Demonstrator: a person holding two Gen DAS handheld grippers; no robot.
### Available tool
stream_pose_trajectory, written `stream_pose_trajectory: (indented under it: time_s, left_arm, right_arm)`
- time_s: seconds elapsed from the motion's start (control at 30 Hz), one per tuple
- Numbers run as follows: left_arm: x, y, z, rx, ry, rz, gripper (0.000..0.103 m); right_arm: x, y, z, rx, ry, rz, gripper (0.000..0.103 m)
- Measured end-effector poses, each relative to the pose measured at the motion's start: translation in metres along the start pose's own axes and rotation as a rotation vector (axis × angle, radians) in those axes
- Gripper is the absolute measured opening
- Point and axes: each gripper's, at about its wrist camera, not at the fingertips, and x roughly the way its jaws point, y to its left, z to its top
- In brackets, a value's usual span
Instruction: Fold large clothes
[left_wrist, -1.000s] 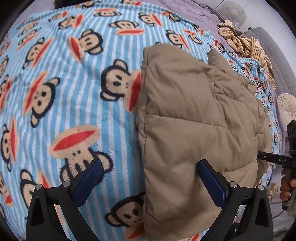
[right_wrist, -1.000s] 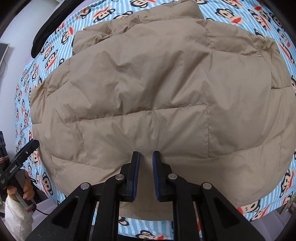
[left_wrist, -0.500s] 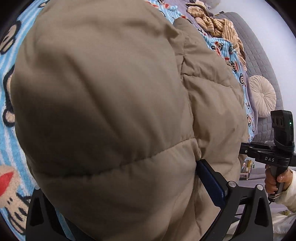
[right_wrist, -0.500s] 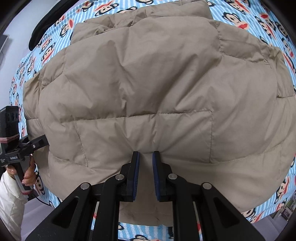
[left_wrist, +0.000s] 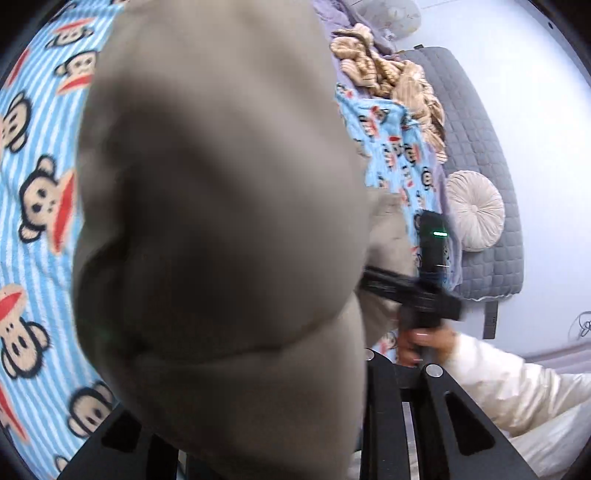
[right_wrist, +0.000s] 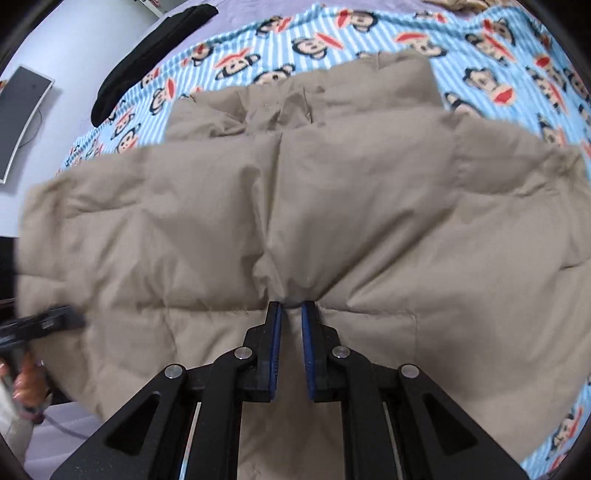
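Observation:
A large beige puffer jacket (right_wrist: 332, 206) lies on a blue striped monkey-print blanket (right_wrist: 314, 40). My right gripper (right_wrist: 291, 314) is shut on the jacket's near hem, with fabric pinched between the blue pads. In the left wrist view the jacket (left_wrist: 214, 221) bulges up close and hides the fingertips; only the black finger bases (left_wrist: 424, 417) show, drawn close together. The left gripper appears shut on the jacket's edge. The right gripper's body (left_wrist: 417, 291) shows in the left wrist view, and the left gripper's body (right_wrist: 37, 325) shows at the left of the right wrist view.
A striped tan garment (left_wrist: 391, 74) lies bunched at the bed's far end. A grey quilted headboard (left_wrist: 476, 140) with a round cream cushion (left_wrist: 474, 210) stands at the right. A black garment (right_wrist: 147, 55) lies at the blanket's far left edge. A monitor (right_wrist: 18, 118) is on the wall.
My left gripper moved onto the jacket's edge and closed; the jacket now fills its view. The right gripper stayed shut and lifted the hem, which bunches at its pads.

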Motion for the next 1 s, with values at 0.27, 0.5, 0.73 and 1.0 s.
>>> stream_pose_trajectory:
  time_s: [0.27, 0.5, 0.73, 1.0]
  left_arm:
    - [0.056, -0.130, 0.012, 0.096, 0.057, 0.127, 0.028]
    - [0.106, -0.177, 0.029, 0.092, 0.069, 0.245, 0.031]
    - [0.145, -0.211, 0.042, 0.070, 0.112, 0.293, 0.042]
    - [0.216, -0.240, 0.055, 0.185, 0.239, 0.201, 0.085]
  right_arm:
    - [0.033, -0.035, 0.004, 0.146, 0.020, 0.199, 0.008]
    - [0.046, -0.067, 0.001, 0.298, 0.032, 0.378, 0.001]
    - [0.030, -0.089, 0.003, 0.371, 0.079, 0.459, 0.005]
    - [-0.069, -0.148, -0.054, 0.375, -0.075, 0.280, 0.007]
